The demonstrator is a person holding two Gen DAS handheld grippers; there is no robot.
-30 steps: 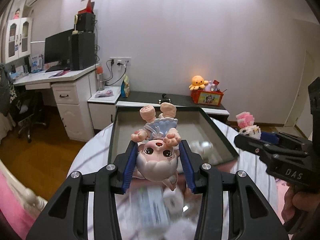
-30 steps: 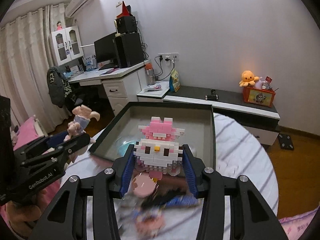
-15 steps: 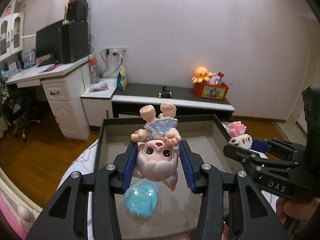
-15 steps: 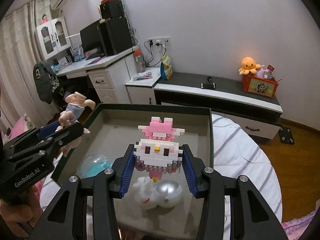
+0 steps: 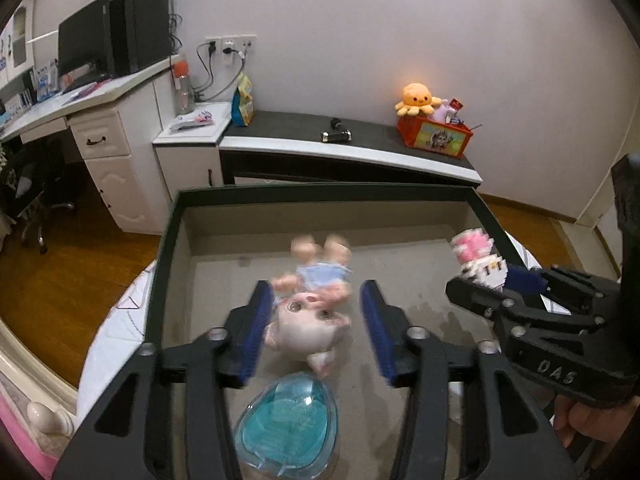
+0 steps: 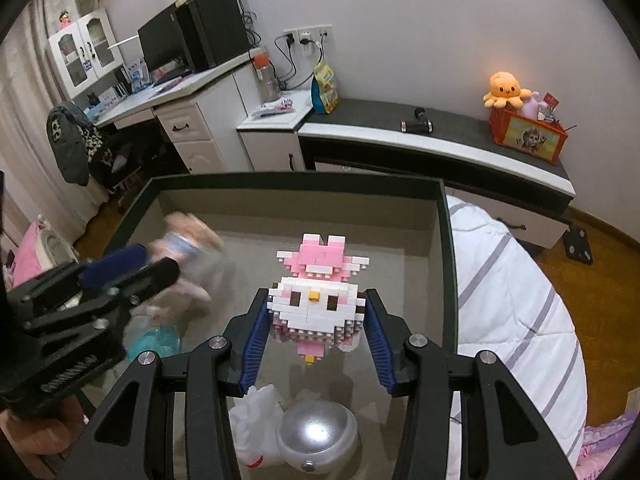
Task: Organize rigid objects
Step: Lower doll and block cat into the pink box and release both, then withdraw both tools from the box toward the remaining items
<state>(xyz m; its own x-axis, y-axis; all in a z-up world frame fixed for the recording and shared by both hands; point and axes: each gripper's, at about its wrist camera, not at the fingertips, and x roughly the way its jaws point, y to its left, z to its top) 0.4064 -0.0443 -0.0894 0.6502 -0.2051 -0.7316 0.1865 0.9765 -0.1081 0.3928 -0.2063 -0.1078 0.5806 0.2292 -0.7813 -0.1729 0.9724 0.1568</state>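
Note:
My left gripper is open over the dark-rimmed tray. A pink doll in a blue dress is blurred between and below its fingers, free of the pads. My right gripper holds a pink-and-white block figure; the pads look a little apart from its sides. That figure also shows in the left wrist view, with the right gripper over the tray's right side. The left gripper shows at the left of the right wrist view.
In the tray lie a teal egg capsule, a silver dome and a white plastic piece. The tray sits on a white striped bedcover. A low cabinet and desk stand behind.
My left gripper has opened and the doll has dropped out of it toward the tray floor. Both grippers moved forward over the tray. The right gripper's hold on the block figure has loosened.

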